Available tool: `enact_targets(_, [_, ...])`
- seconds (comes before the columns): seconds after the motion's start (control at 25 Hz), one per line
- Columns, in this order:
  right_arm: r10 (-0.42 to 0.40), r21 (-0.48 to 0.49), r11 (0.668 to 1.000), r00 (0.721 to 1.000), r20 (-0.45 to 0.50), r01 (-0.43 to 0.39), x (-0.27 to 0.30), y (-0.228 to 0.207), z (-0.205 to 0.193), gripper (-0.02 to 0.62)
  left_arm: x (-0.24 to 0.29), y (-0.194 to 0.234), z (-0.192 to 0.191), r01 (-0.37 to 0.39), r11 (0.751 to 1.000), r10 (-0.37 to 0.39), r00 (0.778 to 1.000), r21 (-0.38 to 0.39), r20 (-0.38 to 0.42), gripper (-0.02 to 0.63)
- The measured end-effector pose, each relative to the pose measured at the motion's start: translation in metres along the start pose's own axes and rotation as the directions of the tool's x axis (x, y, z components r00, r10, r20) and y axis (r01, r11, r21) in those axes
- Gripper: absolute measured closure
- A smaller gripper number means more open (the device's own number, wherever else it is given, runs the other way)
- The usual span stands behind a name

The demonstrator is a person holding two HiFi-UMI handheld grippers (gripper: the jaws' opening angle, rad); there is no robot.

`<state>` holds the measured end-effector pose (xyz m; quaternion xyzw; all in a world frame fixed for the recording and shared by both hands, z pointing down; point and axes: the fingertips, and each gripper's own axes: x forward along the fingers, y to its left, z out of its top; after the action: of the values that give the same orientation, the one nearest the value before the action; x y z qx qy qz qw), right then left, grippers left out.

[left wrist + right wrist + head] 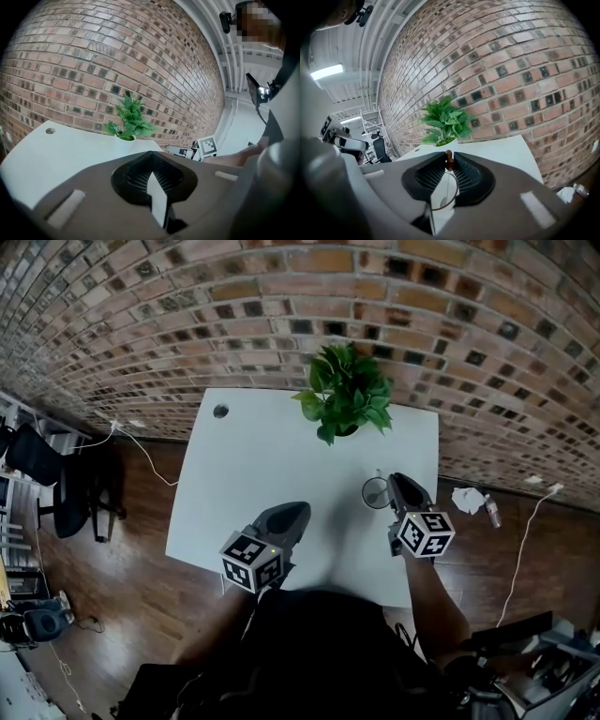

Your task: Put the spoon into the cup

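Presently | right gripper (450, 158): jaws clamped on spoon (450, 162) by its brown end, so the rest hangs free for lowering | cup (376, 493): centre-right on table (244, 465), just left of that gripper | left gripper (152, 164): closed, empty, parked lower centre, apparently unneeded.

Head view steeply down on table (253, 484); gripper views face wall (93, 70), sharing plant (445, 119).
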<state>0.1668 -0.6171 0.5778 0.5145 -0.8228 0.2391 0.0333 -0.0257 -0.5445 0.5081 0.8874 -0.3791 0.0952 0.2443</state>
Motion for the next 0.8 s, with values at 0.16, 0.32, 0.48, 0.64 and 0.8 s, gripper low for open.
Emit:
enact_targets(0.16, [0.013,-0.053,0.998,0.999,-0.051,-0.016,0.001,0.006,-0.018,0.535,-0.004,-0.005,0.000,0.007,1.000,-0.007,1.000,-0.008,0.002,0.612])
enact_targets(0.32, [-0.019,-0.033,0.999,0.999,-0.044,0.018,0.001,-0.004,-0.023,0.535,-0.009,-0.011,0.001,0.008,1.000,-0.008,1.000,0.005,0.001,0.612])
enact_targets(0.48, [-0.025,-0.008,1.000,0.999,-0.035,0.025,0.000,-0.013,-0.024,0.535,-0.012,-0.014,-0.002,-0.008,1.000,0.008,1.000,0.017,0.002,0.612])
enact_targets(0.64, [-0.024,0.011,1.000,1.000,-0.019,0.024,0.002,-0.013,-0.021,0.535,-0.015,-0.022,-0.002,-0.010,1.000,0.010,1.000,0.007,0.000,0.612])
enact_targets(0.8, [-0.024,0.004,1.000,0.999,-0.021,0.024,0.004,-0.011,-0.022,0.535,-0.016,-0.028,-0.004,-0.006,1.000,0.006,1.000,0.009,-0.001,0.612])
